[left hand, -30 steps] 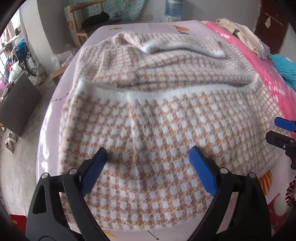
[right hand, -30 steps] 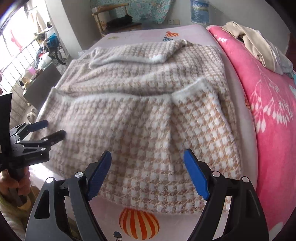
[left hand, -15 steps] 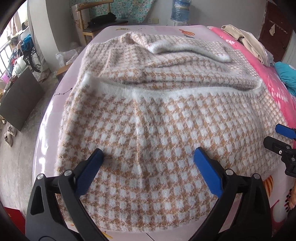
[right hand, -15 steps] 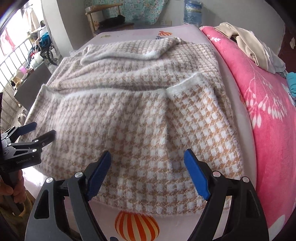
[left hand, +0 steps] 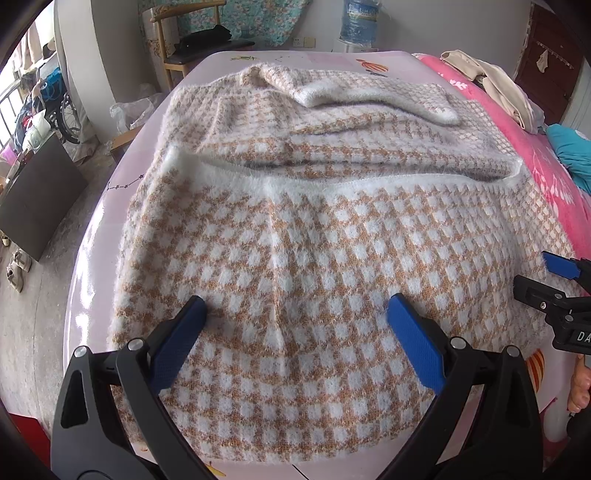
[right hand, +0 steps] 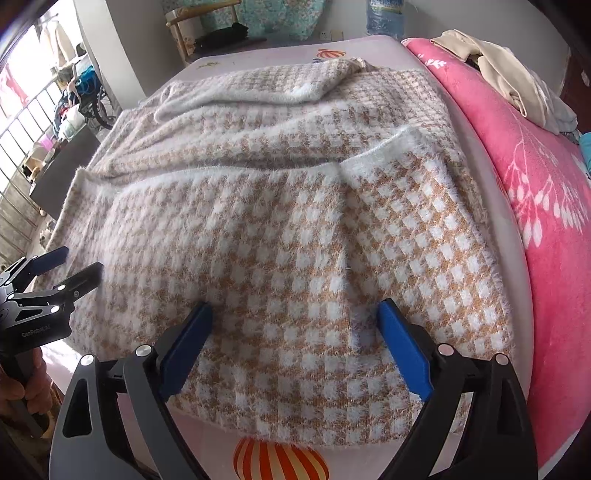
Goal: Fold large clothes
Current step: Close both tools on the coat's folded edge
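Note:
A large fuzzy tan-and-white checked garment [left hand: 314,229] lies spread on the pale pink bed sheet [left hand: 92,258], its near half folded up over the far half with a white fluffy hem [left hand: 332,182] running across. A sleeve [left hand: 369,92] lies folded at the far end. My left gripper [left hand: 295,317] is open and empty, hovering over the near part of the garment. My right gripper [right hand: 293,321] is open and empty over the near right part of the garment [right hand: 295,229]. Each gripper shows at the edge of the other's view, the right [left hand: 546,278] and the left [right hand: 74,266].
A pink floral blanket [right hand: 546,192] lies along the right of the bed with beige clothes [right hand: 498,74] on it and a teal item [left hand: 569,155]. A wooden chair [left hand: 192,40], a water bottle [left hand: 356,16] and floor clutter [left hand: 44,110] stand beyond the bed.
Both grippers have shifted slightly nearer to the garment and stay open. The garment has not changed shape.

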